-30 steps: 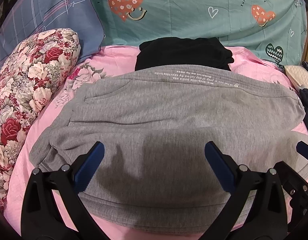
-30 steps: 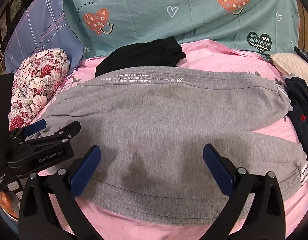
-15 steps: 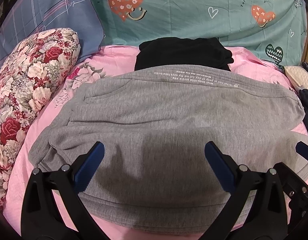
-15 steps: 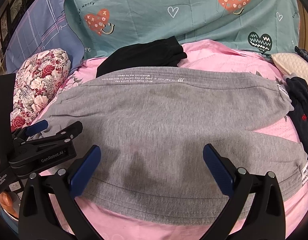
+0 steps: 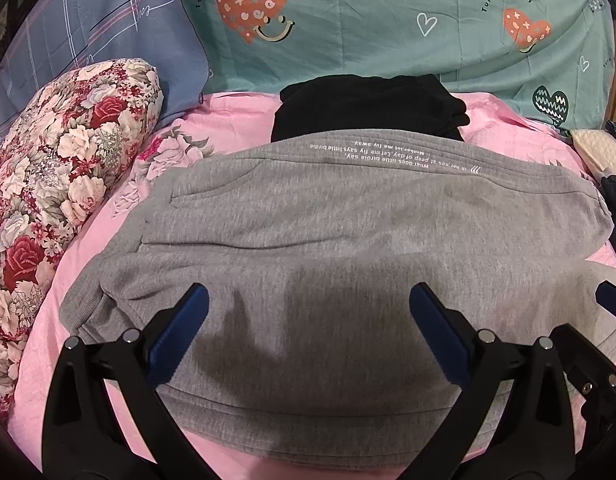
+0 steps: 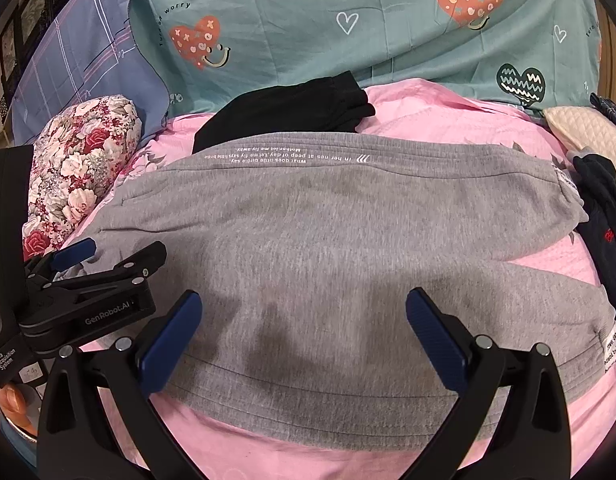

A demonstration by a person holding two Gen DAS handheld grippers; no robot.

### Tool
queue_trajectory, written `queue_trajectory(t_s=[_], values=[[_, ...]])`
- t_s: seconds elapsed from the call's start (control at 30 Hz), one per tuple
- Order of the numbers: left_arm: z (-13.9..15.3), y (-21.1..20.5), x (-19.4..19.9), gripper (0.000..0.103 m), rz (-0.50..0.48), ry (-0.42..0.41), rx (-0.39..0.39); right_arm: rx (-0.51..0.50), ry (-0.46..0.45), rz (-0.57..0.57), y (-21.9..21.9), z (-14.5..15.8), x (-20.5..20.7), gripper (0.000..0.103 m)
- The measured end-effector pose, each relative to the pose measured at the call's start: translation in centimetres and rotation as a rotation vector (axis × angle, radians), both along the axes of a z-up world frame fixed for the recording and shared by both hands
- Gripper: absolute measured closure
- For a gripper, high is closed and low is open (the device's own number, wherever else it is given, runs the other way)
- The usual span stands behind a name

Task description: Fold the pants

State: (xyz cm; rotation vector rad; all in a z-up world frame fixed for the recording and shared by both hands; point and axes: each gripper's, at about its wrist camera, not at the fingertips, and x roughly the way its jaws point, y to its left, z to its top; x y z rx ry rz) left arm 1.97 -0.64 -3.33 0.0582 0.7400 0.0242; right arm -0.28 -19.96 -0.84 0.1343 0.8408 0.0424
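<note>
Grey sweatpants (image 5: pixel 348 248) are lying spread sideways across a pink bedsheet (image 5: pixel 236 116), directly ahead of both tongs. The waistband is lying beyond the left tongs (image 5: pixel 308 332), and the two cuffed legs are running out past the right tongs (image 6: pixel 304 328), separated by a gap of pink. Both tongs are hovering just over the near edge with their blue pads wide apart, gripping nothing. Folding appears barely begun: the legs are lying side by side, not yet stacked or folded. A black garment (image 5: pixel 368 104) is sitting beyond the pants, a floral pillow (image 5: pixel 60 176) left of the tongs.
</note>
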Motion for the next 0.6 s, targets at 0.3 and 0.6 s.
queue_trajectory(t_s=[0.3,0.6], values=[[-0.49,-0.16,0.33,0.002,-0.012,0.024,-0.002,-0.01,0.005,0.001,0.09,-0.15,0.05,0.001],[-0.35,0.08,0.17,0.002,-0.002,0.017,-0.009,-0.007,0.007,-0.004,0.01,-0.23,0.04,0.001]])
